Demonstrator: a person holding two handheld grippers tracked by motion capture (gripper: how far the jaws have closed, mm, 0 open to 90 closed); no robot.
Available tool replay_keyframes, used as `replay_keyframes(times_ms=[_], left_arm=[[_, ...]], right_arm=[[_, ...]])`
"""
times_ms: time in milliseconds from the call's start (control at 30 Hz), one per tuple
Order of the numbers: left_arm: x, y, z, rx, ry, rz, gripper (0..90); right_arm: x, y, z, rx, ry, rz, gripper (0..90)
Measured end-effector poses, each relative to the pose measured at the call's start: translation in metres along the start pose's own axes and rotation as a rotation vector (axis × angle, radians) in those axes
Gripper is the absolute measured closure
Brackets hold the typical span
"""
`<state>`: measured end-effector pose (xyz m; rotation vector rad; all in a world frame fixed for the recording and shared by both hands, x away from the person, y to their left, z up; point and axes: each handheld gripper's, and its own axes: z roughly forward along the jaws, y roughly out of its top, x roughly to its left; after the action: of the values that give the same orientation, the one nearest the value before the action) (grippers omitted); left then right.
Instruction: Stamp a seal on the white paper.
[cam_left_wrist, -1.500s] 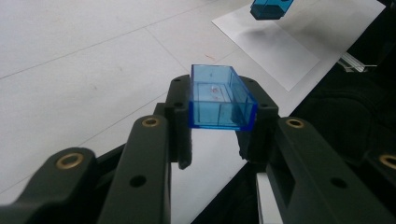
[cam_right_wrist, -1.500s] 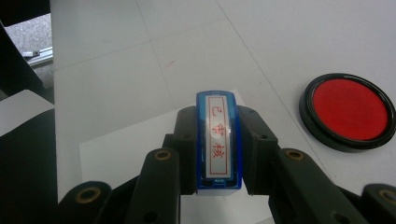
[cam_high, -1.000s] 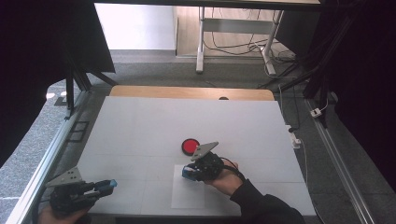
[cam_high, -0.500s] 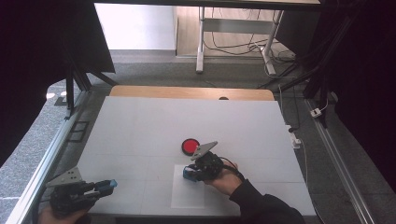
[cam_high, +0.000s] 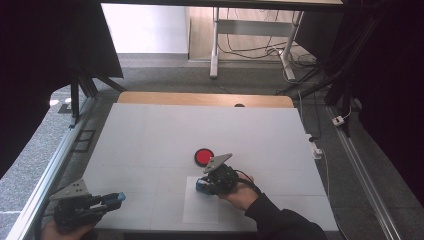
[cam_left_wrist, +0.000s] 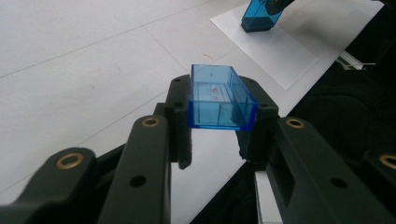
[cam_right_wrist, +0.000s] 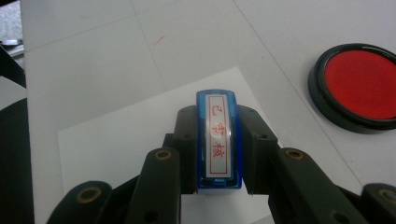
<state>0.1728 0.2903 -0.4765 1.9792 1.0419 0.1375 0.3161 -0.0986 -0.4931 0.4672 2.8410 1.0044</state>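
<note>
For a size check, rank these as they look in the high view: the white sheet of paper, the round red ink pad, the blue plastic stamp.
1. White sheet of paper, largest.
2. Round red ink pad.
3. Blue plastic stamp, smallest as seen; the right hand-held gripper covers most of it, so its full size stays unsure.

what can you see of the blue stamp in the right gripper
The blue stamp is a narrow block of clear blue plastic, its top bearing a white label with red characters in a red frame. The right gripper is shut on its long sides. It stands over the white sheet of paper, near the red ink pad; contact with the sheet can't be made out.
</note>
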Motion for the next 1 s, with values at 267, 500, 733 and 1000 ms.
replay_keyframes(times_ms=[267,500,733,1000], left_arm=[[0.0,0.0,0.0,0.002,0.003,0.001,68.3],[0.0,0.0,0.001,0.005,0.001,0.002,68.3],[0.0,0.0,0.001,0.009,0.002,0.002,68.3],[-0.001,0.001,0.001,0.014,0.004,0.004,68.3]], right_arm=[[0.008,0.002,0.001,0.017,-0.042,-0.039,71.4],[-0.002,-0.001,0.0,-0.003,0.009,0.015,71.4],[-0.01,-0.003,0.0,-0.021,0.059,0.083,71.3],[-0.003,-0.001,0.0,-0.005,0.015,0.02,71.4]])
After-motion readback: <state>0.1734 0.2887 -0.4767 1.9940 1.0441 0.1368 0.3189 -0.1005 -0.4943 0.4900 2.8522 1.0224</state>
